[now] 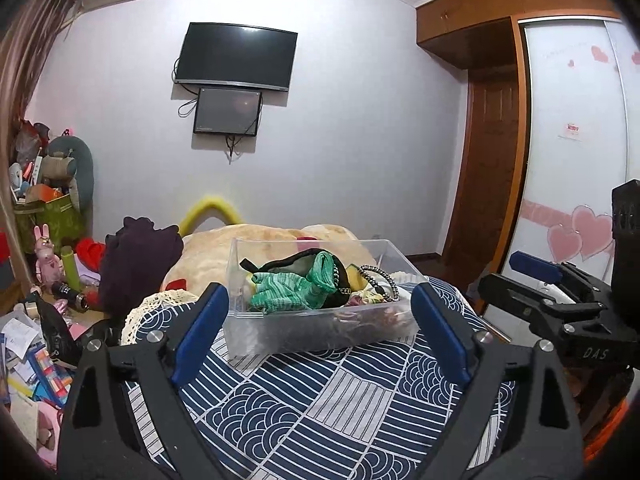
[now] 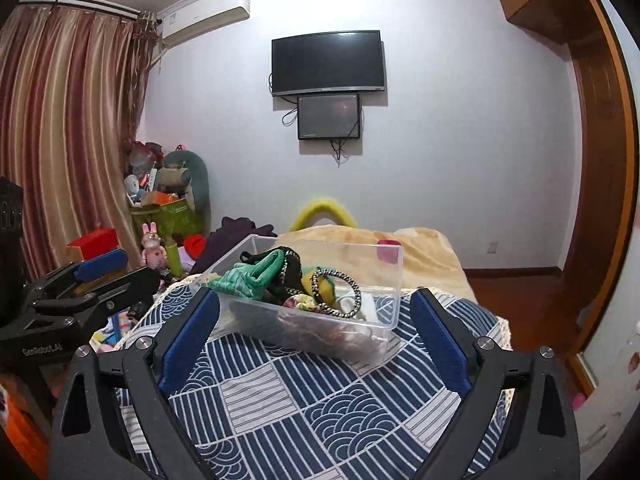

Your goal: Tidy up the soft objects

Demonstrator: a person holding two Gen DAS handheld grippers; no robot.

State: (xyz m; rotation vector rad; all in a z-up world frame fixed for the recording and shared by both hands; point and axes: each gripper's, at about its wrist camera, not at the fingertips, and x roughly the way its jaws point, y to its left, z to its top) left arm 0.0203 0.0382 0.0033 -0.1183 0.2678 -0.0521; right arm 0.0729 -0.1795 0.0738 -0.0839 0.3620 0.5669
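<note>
A clear plastic box (image 1: 320,330) (image 2: 384,280) stands on a blue and white patterned cloth (image 1: 320,400) (image 2: 320,400). It holds a green knitted piece (image 1: 296,290) (image 2: 244,278), a black fabric item (image 1: 304,260) (image 2: 292,270), a black and white braided ring (image 1: 380,280) (image 2: 336,292) and other small soft things. My left gripper (image 1: 320,308) is open and empty, just short of the box. My right gripper (image 2: 316,312) is open and empty, also just short of it. Each gripper shows at the side of the other's view (image 1: 536,280) (image 2: 100,268).
A beige blanket (image 1: 260,244) (image 2: 424,252) lies behind the box. A dark purple garment (image 1: 136,260) (image 2: 236,232) sits at the left. Toys and boxes clutter the left floor (image 1: 40,240) (image 2: 168,208). A wardrobe (image 1: 572,140) and door (image 1: 488,168) stand at the right.
</note>
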